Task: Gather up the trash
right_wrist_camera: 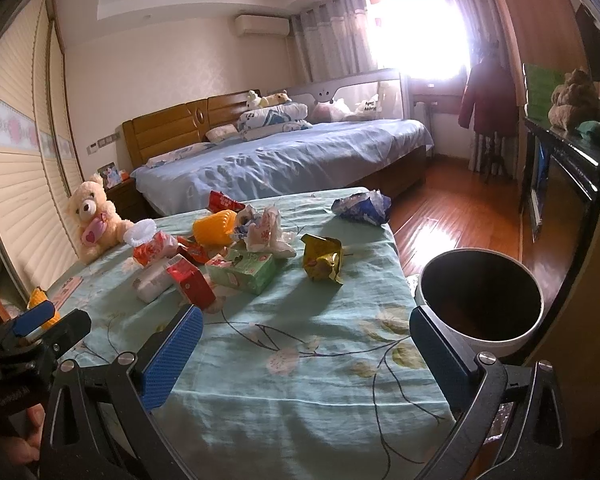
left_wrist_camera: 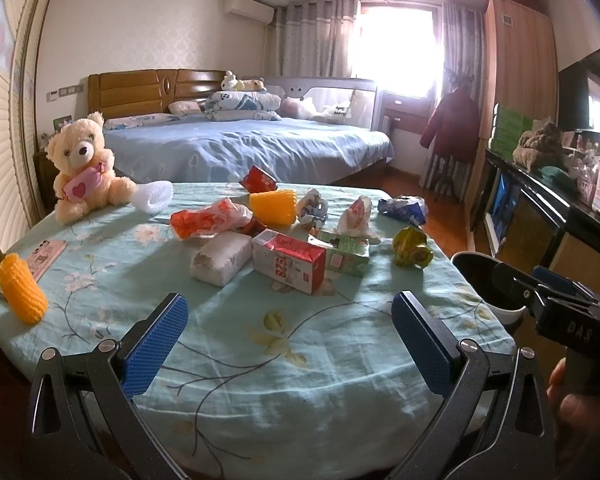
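Trash lies in a heap on the table with the green floral cloth [left_wrist_camera: 300, 364]: a red carton [left_wrist_camera: 290, 260], a white packet [left_wrist_camera: 220, 260], a green carton [left_wrist_camera: 346, 254], an orange-white bag [left_wrist_camera: 208, 220], a yellow-green wrapper [left_wrist_camera: 412, 246] and a blue wrapper [left_wrist_camera: 404, 208]. My left gripper [left_wrist_camera: 290, 308] hangs open over the near cloth, short of the red carton, holding nothing. Open too and with nothing in it, my right gripper [right_wrist_camera: 306, 320] hovers over the near right of the table. A white bin [right_wrist_camera: 500, 344] with a dark inside stands by the table's right edge, just beyond the right finger.
A teddy bear [left_wrist_camera: 84, 164] sits at the table's far left, with a yellow foam net [left_wrist_camera: 20, 292] at the near left and another [left_wrist_camera: 272, 206] among the trash. A bed [left_wrist_camera: 252, 148] lies behind the table. A dark cabinet [left_wrist_camera: 540, 216] lines the right wall above the wooden floor [right_wrist_camera: 452, 216].
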`<state>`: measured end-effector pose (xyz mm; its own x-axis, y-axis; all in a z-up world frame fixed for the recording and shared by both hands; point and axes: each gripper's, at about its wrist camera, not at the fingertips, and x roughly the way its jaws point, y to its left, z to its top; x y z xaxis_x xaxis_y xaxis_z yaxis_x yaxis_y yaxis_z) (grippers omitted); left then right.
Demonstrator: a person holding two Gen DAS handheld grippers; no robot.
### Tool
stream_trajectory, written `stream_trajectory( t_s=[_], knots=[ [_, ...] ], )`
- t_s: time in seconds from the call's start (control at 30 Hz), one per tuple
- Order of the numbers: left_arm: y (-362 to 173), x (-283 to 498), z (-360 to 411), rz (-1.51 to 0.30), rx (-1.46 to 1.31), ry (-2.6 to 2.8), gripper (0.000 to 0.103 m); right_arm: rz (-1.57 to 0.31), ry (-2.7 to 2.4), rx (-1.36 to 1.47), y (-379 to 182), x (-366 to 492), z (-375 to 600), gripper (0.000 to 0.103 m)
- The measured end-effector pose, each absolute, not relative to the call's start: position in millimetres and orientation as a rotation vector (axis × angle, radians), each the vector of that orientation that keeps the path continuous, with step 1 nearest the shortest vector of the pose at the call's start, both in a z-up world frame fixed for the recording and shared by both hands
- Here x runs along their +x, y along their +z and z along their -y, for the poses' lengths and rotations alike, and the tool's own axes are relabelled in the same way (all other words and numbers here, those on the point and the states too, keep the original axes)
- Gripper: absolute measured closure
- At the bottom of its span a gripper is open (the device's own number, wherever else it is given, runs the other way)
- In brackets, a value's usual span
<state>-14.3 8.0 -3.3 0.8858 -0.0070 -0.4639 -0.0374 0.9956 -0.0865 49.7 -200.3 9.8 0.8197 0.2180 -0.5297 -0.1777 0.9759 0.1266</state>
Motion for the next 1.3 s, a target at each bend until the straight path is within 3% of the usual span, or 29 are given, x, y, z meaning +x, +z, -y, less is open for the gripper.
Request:
stream_trajectory(
  t_s=[0.87, 1.3],
  knots=[
    [-37.9, 73.6, 3.6, -0.646, -0.100, 0.027, 0.000, -0.752, 0.252, 0.119, -23.4, 128.3, 218.6, 0.001],
    [-57.5, 140.0, 7.9, -0.740, -0.124, 0.072, 0.000, -0.863, 0.285, 0.094, -44.9, 182.4, 207.4, 0.008]
  ],
)
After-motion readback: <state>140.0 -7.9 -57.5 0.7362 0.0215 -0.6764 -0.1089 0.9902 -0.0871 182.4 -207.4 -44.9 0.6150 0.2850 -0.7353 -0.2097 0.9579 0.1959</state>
